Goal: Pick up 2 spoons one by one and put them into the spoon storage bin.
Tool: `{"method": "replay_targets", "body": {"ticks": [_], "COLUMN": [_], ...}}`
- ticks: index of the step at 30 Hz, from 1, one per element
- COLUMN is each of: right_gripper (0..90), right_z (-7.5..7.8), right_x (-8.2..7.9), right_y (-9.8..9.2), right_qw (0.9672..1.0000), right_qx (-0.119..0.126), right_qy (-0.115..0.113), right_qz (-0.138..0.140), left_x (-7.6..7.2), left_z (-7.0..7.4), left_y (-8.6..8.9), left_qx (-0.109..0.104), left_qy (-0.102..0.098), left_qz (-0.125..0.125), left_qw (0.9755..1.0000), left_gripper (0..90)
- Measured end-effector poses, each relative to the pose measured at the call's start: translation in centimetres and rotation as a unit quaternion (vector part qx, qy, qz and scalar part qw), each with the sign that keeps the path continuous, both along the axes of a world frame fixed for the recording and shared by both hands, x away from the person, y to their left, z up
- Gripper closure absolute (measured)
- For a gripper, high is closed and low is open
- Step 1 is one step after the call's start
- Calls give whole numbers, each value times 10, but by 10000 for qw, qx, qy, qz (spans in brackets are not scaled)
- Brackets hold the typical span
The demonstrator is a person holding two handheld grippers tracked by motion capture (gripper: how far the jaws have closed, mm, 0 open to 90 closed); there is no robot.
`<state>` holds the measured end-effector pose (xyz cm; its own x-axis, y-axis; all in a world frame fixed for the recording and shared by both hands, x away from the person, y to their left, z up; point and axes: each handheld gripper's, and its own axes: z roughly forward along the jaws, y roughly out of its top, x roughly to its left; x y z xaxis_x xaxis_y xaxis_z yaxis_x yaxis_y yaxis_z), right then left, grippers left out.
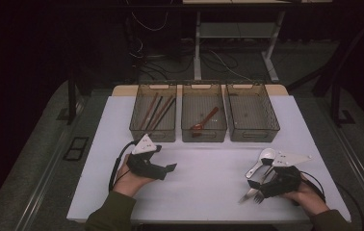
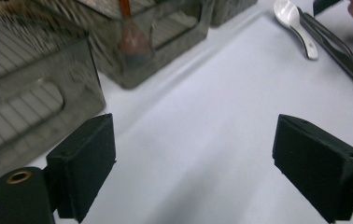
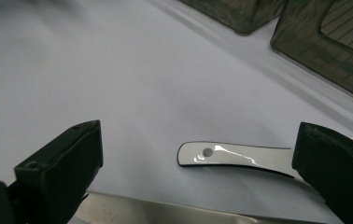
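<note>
My left gripper (image 1: 170, 168) is low over the white table (image 1: 204, 168), in front of the left bin. Its jaws stand wide open with nothing but bare table between them (image 2: 193, 168). My right gripper (image 1: 254, 185) rests at the front right, open as well (image 3: 198, 172). The handle of a white ceramic spoon (image 3: 230, 156) lies flat on the table between its jaws, touching neither pad. A metal utensil (image 3: 165, 212) lies just below that handle. The white spoon (image 1: 262, 161) and the metal cutlery (image 1: 250, 195) lie side by side under the right gripper.
Three dark see-through bins stand in a row at the back. The left bin (image 1: 152, 134) holds chopsticks (image 1: 153, 110), the middle bin (image 1: 204, 135) a reddish-brown spoon (image 1: 204, 120), the right bin (image 1: 254, 135) looks empty. Beyond the table are dark floor and cables.
</note>
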<state>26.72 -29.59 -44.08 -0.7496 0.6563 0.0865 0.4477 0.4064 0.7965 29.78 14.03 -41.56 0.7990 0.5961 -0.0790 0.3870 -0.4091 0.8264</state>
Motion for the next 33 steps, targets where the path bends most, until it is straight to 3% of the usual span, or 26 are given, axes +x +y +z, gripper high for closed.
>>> {"method": "replay_targets", "body": {"ticks": [6, 9, 12, 16, 24, 26, 33], "right_gripper": [18, 19, 265, 463, 839, 894, 897], "right_z": [3, 5, 9, 9, 3, 1, -3], "right_x": [1, 3, 1, 2, 11, 12, 17], "right_y": [-1, -5, -10, -13, -15, -16, -13], "right_qw": [9999, 9997, 9998, 9997, 9984, 9980, 9973], "right_qx": [-75, -49, -7, -33, -68, -119, -212], "right_qy": [50, 166, 123, 170, 561, 628, 689], "right_qz": [-132, -179, -138, -155, -47, -13, 98], "left_x": [-13, -20, -27, -29, -29, -29, -30], "left_z": [-12, -15, -19, -23, -25, -26, -25], "left_y": [8, 11, 15, 17, 14, 14, 12], "left_qx": [-12, -62, -118, -26, 12, 9, 50], "left_qy": [210, 238, 260, 232, 257, 313, 300], "left_qz": [9, 37, 48, 18, -79, -76, -52], "left_qw": [9998, 9997, 9996, 9997, 9996, 9995, 9995], "left_gripper": [8, 0, 0, 0, 0, 0, 0]}}
